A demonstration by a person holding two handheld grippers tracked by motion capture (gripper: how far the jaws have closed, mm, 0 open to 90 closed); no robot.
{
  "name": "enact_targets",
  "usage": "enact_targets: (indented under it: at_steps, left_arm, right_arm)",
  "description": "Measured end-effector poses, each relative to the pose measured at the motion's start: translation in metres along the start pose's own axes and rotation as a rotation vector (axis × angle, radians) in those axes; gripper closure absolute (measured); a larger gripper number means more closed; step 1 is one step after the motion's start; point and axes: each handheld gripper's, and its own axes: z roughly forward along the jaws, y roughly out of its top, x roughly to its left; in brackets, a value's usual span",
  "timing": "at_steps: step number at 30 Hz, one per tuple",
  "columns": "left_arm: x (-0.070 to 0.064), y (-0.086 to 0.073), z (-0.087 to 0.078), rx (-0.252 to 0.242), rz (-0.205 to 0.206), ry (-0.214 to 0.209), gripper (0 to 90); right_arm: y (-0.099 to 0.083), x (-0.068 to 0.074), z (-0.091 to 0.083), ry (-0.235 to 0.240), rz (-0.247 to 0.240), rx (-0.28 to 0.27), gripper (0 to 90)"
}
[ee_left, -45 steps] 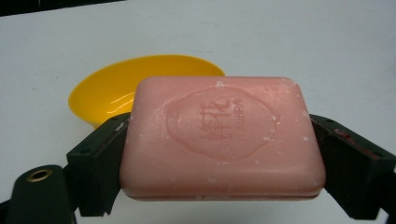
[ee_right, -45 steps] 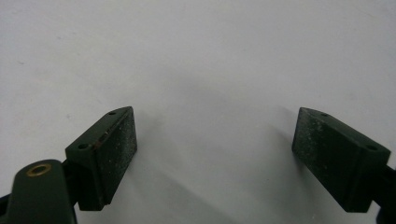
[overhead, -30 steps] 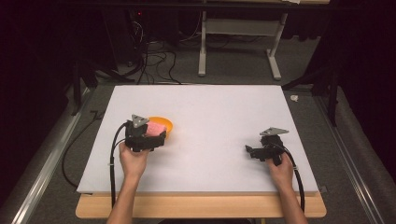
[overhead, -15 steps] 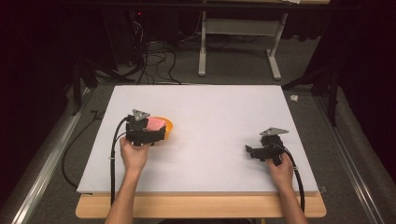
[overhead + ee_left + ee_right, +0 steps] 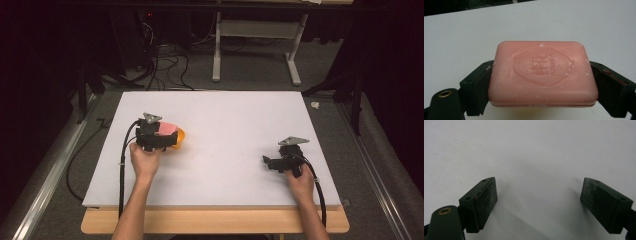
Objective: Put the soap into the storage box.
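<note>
Since the earlier frames, the left gripper [image 5: 167, 141] has lifted the pink rectangular bar of soap [image 5: 167, 128] up off the round orange dish [image 5: 179, 137], so that more pink and less orange shows beside the hand; the right gripper [image 5: 268, 163] has stayed where it was.

From the high view, the left gripper sits at about nine o'clock on the white rectangular table top [image 5: 225, 125], its jaws pointing toward three o'clock. Its jaws are clamped on the soap, one pressed against each short end of the bar, as the left gripper view makes plain. There the soap [image 5: 542, 73] lies flat and level between the black pads, its stamped oval emblem (raised lettering, partly legible) facing up. A sliver of yellow-orange shows just under the bar's near edge; whether the soap touches the dish cannot be told. In the high view the dish peeks out at the three o'clock side of the soap.

At roughly four o'clock on the table, well apart from the soap, is the right gripper, resting low with its jaws aimed toward nine o'clock. The right gripper view shows its jaws spread wide, with bare white surface between the pads [image 5: 485, 202].
</note>
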Motion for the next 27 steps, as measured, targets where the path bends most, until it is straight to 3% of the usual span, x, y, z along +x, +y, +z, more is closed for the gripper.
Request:
enact_targets:
  at_steps: [27]
  left_arm:
    - [0.002,-0.003,0.033,0.083,-0.019,0.046,13.5]
  right_arm:
    - [0.000,0.000,0.000,0.000,-0.001,0.000,14.6]
